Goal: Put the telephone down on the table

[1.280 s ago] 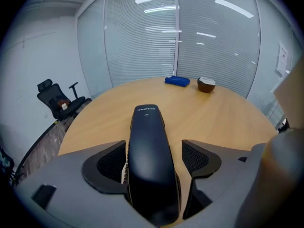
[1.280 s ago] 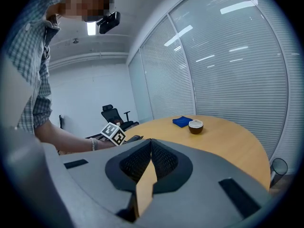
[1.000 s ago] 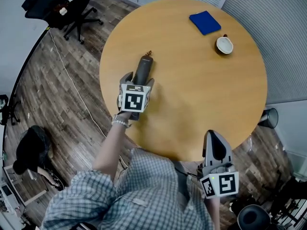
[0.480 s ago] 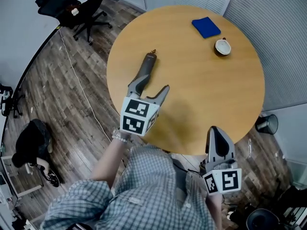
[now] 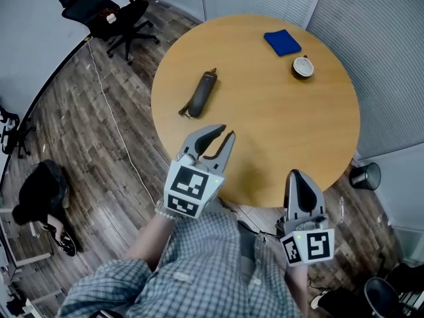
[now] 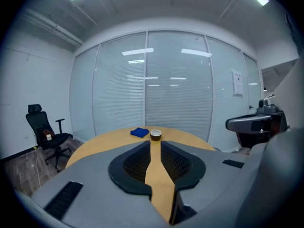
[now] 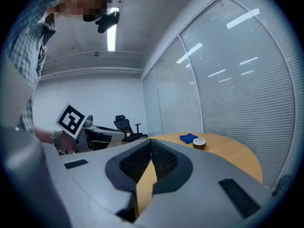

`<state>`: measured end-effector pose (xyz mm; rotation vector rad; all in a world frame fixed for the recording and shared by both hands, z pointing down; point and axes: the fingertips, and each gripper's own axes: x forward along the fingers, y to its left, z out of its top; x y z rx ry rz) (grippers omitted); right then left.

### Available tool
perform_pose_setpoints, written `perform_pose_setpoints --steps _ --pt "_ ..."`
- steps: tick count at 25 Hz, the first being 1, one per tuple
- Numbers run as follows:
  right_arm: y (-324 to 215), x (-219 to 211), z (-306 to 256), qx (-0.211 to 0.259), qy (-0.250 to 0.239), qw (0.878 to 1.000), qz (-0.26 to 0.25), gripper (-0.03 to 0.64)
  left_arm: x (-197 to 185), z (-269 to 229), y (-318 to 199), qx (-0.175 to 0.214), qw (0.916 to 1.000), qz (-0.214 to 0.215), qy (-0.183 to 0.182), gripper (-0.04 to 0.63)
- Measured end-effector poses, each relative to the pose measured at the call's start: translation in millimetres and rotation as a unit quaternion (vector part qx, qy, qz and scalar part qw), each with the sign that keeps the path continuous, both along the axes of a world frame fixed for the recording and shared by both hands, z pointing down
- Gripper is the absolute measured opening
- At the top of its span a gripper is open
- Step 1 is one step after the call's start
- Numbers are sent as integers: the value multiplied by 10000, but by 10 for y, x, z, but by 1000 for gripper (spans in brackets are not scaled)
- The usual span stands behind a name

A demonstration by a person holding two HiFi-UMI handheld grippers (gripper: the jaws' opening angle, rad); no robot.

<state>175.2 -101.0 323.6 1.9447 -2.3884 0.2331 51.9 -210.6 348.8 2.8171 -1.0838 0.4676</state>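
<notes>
The dark grey telephone handset (image 5: 202, 93) lies flat on the left part of the round wooden table (image 5: 278, 124), with no gripper touching it. My left gripper (image 5: 222, 132) hovers above the table's near edge, a good way short of the handset; its jaws are closing with a narrow gap and nothing between them (image 6: 155, 148). My right gripper (image 5: 296, 175) is held over the table's near right edge, shut and empty (image 7: 151, 144). The handset is out of sight in both gripper views.
A blue cloth (image 5: 283, 42) and a small cup (image 5: 303, 66) sit at the table's far right. An office chair (image 5: 112, 15) stands on the wood floor to the far left, a cable (image 5: 109, 111) runs across the floor, and a dark bin (image 5: 366, 175) is at the right.
The left gripper let go of the handset, which now lies on the table, drew back toward the near edge, and its jaws have narrowed. The right gripper stayed put.
</notes>
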Motion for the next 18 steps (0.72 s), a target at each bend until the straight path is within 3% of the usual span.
perform_pose_setpoints --steps 9,18 --pt "237 -46 -20 99 -14 9998 -150 10 -185 -152 440 377 9990 -206 -76 11" --pt "421 -229 9 202 52 9988 -438 11 -276 -54 863 164 9997 -150 142 9"
